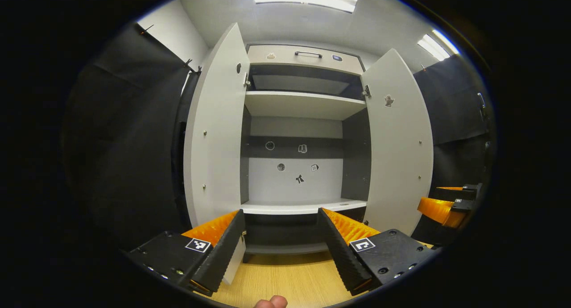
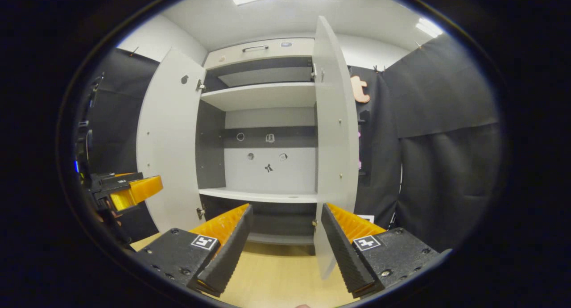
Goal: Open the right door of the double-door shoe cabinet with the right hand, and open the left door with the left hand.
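Note:
The shoe cabinet (image 1: pixel 294 107) stands in front of me with both doors swung wide. Its left door (image 1: pixel 216 134) and right door (image 1: pixel 399 143) frame bare white shelves. In the right gripper view the left door (image 2: pixel 167 143) and the right door (image 2: pixel 334 134) also stand open, the right door seen nearly edge-on. My left gripper (image 1: pixel 281 247) is open, low before the cabinet's middle, holding nothing. My right gripper (image 2: pixel 285 243) is open too, beside the right door's lower edge, not touching it. The right gripper (image 1: pixel 448 205) also appears at the far right of the left gripper view, and the left gripper (image 2: pixel 129 189) at the left of the right gripper view.
A drawer with a dark handle (image 1: pixel 308 54) tops the cabinet. Small stickers dot the cabinet's back panel (image 1: pixel 294 165). A light wooden floor (image 1: pixel 285 276) lies below. Black cloth walls (image 2: pixel 446 143) close in on both sides. A fingertip (image 1: pixel 271 302) pokes in at the bottom edge.

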`<state>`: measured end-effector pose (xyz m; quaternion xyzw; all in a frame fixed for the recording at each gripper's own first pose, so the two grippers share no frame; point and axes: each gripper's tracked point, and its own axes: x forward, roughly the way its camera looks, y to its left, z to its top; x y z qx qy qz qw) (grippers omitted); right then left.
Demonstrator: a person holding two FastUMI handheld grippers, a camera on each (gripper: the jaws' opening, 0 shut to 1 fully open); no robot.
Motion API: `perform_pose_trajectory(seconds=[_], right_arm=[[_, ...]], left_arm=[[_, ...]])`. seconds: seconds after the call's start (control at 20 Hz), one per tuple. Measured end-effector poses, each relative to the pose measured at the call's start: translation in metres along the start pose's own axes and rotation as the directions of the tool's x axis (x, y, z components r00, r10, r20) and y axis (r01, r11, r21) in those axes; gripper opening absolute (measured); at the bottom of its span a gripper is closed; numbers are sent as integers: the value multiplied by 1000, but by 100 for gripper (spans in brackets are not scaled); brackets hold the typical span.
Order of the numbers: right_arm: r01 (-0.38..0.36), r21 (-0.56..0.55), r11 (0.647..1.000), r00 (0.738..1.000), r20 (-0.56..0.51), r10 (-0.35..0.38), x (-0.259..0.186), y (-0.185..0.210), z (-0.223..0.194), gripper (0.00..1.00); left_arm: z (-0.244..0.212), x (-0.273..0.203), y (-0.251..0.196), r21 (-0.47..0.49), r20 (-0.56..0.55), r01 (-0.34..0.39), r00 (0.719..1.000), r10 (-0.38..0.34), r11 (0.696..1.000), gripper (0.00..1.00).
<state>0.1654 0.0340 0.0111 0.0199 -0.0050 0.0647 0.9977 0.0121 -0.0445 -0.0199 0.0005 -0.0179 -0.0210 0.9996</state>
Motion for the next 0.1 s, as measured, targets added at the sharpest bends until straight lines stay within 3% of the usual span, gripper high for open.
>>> perform_pose_trajectory(seconds=[0.1], right_arm=[[2,4,1000,1000,-1,-2,-1,0,0,96]], left_arm=[[-1,-1,-2,2,-3,7,1000,-7,1000,97]])
